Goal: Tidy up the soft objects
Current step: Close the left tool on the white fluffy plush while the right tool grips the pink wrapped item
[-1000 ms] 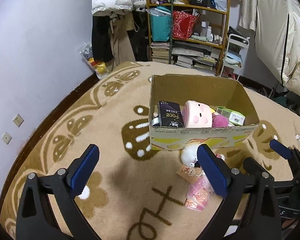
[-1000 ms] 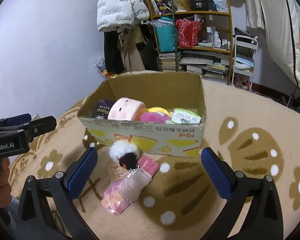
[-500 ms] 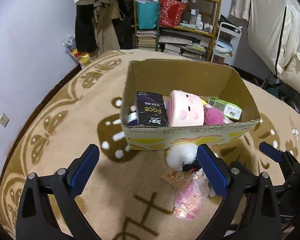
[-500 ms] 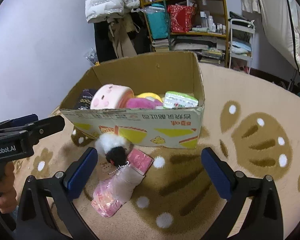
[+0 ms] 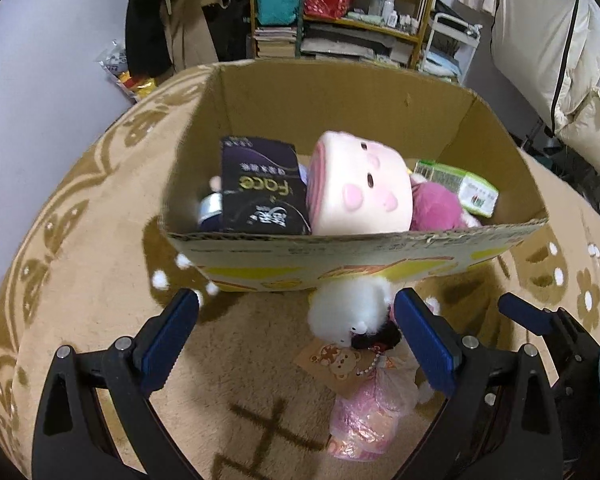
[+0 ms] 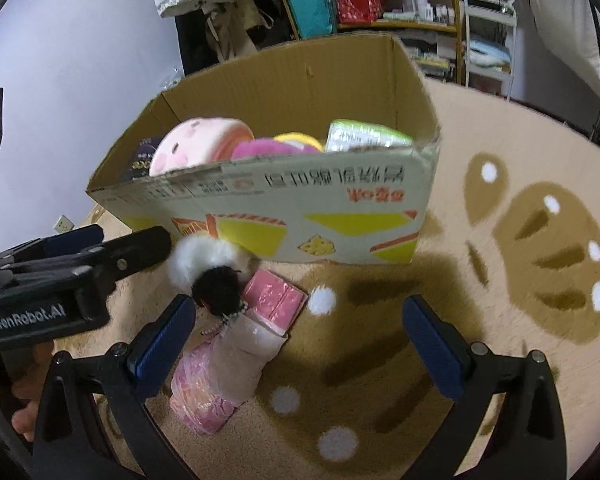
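An open cardboard box [image 5: 340, 250] [image 6: 300, 204] stands on the carpet. Inside it lie a pink pig plush [image 5: 360, 188] [image 6: 196, 146], a black tissue pack [image 5: 260, 192], a magenta plush [image 5: 436, 204] and a green pack [image 5: 456, 182]. In front of the box, a doll in plastic wrap [image 5: 352, 310] [image 6: 220, 360] with a white fluffy hat lies on the carpet, beside a pink packet [image 6: 274, 300]. My left gripper [image 5: 298, 340] is open, its right finger beside the doll's head. My right gripper [image 6: 298, 340] is open just right of the doll.
The brown patterned carpet [image 6: 500, 280] spreads right of the box. Behind stand a loaded shelf [image 5: 360, 8], hanging coats [image 5: 172, 20] and a white trolley [image 6: 488, 36]. A hand [image 6: 24, 420] holds the left gripper's handle at left.
Both grippers have moved forward and down toward the box and the doll, which now look much larger. Both stay open and nothing was picked up.
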The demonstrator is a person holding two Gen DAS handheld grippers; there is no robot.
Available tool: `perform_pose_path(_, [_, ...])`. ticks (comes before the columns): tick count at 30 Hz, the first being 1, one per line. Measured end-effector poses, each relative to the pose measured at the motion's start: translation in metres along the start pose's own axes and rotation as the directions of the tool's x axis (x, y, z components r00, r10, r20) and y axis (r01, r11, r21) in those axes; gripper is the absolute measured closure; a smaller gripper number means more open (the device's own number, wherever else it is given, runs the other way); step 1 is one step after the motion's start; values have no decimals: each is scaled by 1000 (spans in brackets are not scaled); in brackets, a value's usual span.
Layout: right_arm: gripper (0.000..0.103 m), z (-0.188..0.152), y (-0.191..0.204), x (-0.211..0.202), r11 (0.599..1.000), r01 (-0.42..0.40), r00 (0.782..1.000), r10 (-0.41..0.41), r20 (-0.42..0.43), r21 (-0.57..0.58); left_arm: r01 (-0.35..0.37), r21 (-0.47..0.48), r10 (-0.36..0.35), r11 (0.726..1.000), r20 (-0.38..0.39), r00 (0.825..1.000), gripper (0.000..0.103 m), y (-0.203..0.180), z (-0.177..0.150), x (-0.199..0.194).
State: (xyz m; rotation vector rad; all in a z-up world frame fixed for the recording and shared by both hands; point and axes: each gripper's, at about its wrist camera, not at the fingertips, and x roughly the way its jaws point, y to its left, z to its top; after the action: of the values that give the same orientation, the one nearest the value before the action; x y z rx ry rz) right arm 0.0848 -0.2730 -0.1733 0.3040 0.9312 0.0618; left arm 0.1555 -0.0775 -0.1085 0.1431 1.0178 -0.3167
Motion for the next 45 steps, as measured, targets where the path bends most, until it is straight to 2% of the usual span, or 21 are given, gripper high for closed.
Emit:
perform_pose_path(12, [0,-9,-6,29,999,-17,994,20,-106,37,-11,50,14,999,-72,997,6,-16,-3,36])
perform_pose_path(24, [0,-16,7,36,1000,-14,992,15,-122,13,-36,88,46,995,-120,992,7,-31,-4,58])
perform_pose_path(30, [0,-24,21,51,1000,-6,991,3,-133,-22,-4,70,14,998,-146,989,21,-38,-2,67])
perform_pose_path(33, [0,-24,29,54,999,-4,990,-1,-140,-41,12,57,-3,998,-159,987,37,-39,-1,69])
perform_pose_path(34, [0,-25,31,54,999,-5,990,-2,-141,-44,11,60,-1,998,-173,985,48,-40,-1,72])
perform_pose_path(35, [0,-26,33,55,999,-2,990,-4,-141,-48,6,68,8,998,-195,981,54,-40,-3,76])
perform_pose_path(37, [0,-28,38,56,999,-1,990,-6,-142,-50,2,82,13,997,-182,983,55,-38,-5,79])
perform_pose_path(40, [0,-30,41,57,999,0,990,-7,-142,-53,11,102,8,995,-185,983,62,-43,-4,77])
perform_pose_path(43, [0,-33,46,59,997,13,989,-23,-143,-71,6,100,13,995,-189,982,63,-44,-3,77])
perform_pose_path(45, [0,-38,55,63,995,29,988,-42,-145,-92,3,101,16,995,-187,982,64,-41,-15,71])
